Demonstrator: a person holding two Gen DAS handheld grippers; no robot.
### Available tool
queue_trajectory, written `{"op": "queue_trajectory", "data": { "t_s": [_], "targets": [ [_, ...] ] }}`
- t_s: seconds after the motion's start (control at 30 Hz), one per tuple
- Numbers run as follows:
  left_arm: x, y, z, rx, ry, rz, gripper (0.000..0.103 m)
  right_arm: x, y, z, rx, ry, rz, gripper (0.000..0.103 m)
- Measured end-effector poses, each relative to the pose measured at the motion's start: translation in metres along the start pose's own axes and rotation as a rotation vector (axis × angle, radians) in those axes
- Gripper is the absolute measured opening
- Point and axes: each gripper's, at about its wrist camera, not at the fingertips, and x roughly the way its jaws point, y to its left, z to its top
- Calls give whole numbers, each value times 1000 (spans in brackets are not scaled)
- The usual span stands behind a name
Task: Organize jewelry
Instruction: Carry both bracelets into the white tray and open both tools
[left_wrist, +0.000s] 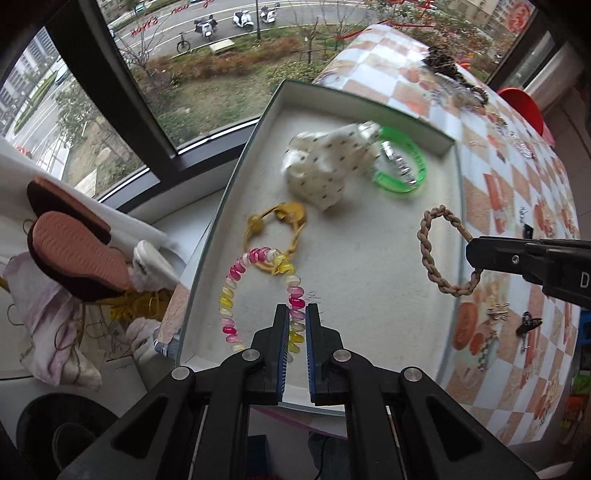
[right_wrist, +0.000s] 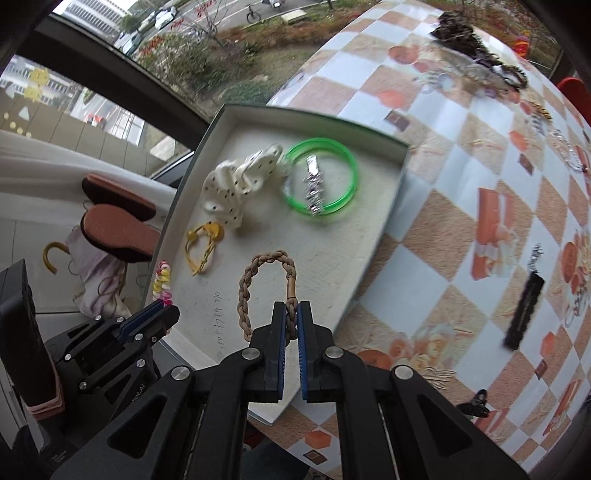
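A shallow white box (left_wrist: 369, 332) (right_wrist: 384, 199) lies on the checkered table. In it are a green bangle (left_wrist: 419, 166) (right_wrist: 349, 162) with a silver clip (right_wrist: 314, 188) inside it, a white dotted scrunchie (left_wrist: 325, 166) (right_wrist: 236, 184) and a yellow hair tie (left_wrist: 280, 221) (right_wrist: 203, 243). My left gripper (left_wrist: 297, 314) (right_wrist: 159, 310) is shut on a pink and yellow coil hair tie (left_wrist: 229, 295) (right_wrist: 162, 280) at the box's near left. My right gripper (right_wrist: 291, 310) (left_wrist: 474, 254) is shut on a braided tan bracelet (left_wrist: 428, 251) (right_wrist: 247, 284), held over the box's right part.
More jewelry lies on the table: a dark pile (right_wrist: 465, 40) at the far end, a silver chain (right_wrist: 569, 151), a long black clip (right_wrist: 524, 310), and small clips (left_wrist: 528, 325) near the box. Slippers (left_wrist: 74, 251) and a window are on the left.
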Motion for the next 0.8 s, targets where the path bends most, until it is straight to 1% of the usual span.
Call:
{"op": "queue_trajectory", "data": {
  "t_s": [0.2,0.37,0.67,0.8],
  "targets": [
    [22,5,-4,3,32,22,12,34,5,7,-9,65,-30,6],
    [33,4,-3,10,42,39,12,53,3,14,-10,93,-52,6],
    [44,1,-1,29,73,61,12,75,-1,15,-12,131,-74,7],
    [42,-1,0,34,69,71,12,76,-2,14,-9,134,-63,8]
  ]
}}
